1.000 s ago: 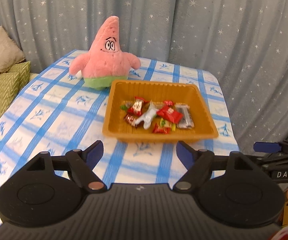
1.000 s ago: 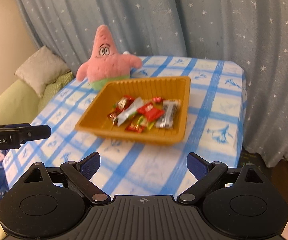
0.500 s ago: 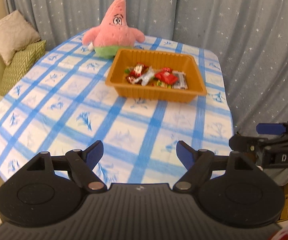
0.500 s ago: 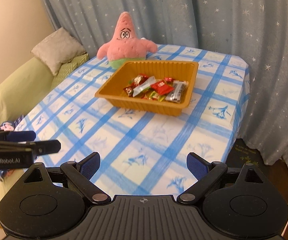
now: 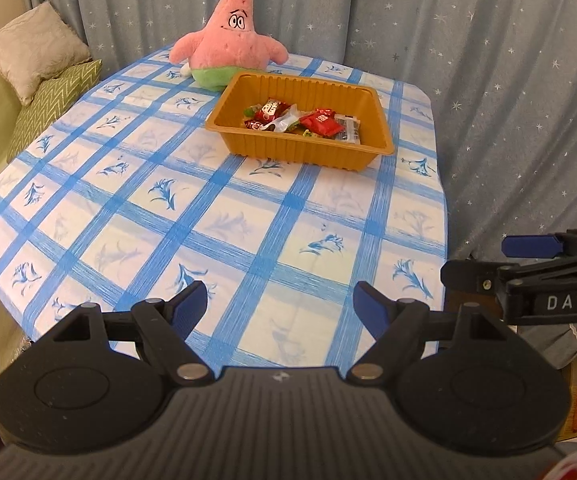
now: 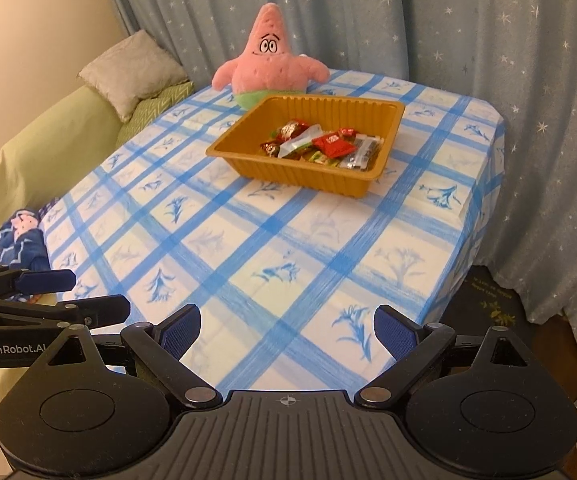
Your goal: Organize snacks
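- The snacks (image 5: 304,122) lie heaped together in the orange tray (image 5: 248,148), which sits on the table (image 5: 248,216) toward 12 o'clock, well apart from both grippers; a tray keeps loose wrappers from scattering.
- The left gripper (image 5: 280,306) hangs over the near table edge at 6 o'clock, jaws spread and empty.
- The right gripper (image 6: 287,330) is likewise released, holding nothing, just beside its partner.
- A pink plush star (image 6: 270,60) sits touching or just behind the tray's far rim at 11 o'clock, likely only decoration.
- With no wrapper left on the cloth, the tidying looks finished.
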The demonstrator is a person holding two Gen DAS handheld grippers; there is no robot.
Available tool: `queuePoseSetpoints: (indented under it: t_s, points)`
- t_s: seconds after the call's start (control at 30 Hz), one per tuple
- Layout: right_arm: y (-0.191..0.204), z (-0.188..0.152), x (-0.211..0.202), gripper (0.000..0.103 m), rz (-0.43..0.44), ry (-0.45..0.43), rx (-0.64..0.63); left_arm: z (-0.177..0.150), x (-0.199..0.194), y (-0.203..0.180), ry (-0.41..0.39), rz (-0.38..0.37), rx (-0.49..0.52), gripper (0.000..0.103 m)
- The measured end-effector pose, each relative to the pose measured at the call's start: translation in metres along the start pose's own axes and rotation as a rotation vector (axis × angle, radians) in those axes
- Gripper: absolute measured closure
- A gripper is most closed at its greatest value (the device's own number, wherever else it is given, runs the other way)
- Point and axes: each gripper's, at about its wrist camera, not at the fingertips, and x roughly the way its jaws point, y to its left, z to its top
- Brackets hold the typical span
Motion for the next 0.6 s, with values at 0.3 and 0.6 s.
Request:
queuePoseSetpoints:
  t_s: [0.3, 0.6]
  points:
    - [-0.007, -0.010, -0.009, 0.010, -0.004, 0.004, 0.013, -0.007, -0.010, -0.011, -0.009, -0.006, -0.001, 0.024]
    - [-0.009, -0.015, -0.014, 0.010, -0.004, 0.001, 0.016, -0.011, -0.014, -0.017, -0.016, -0.009, 0.001, 0.024]
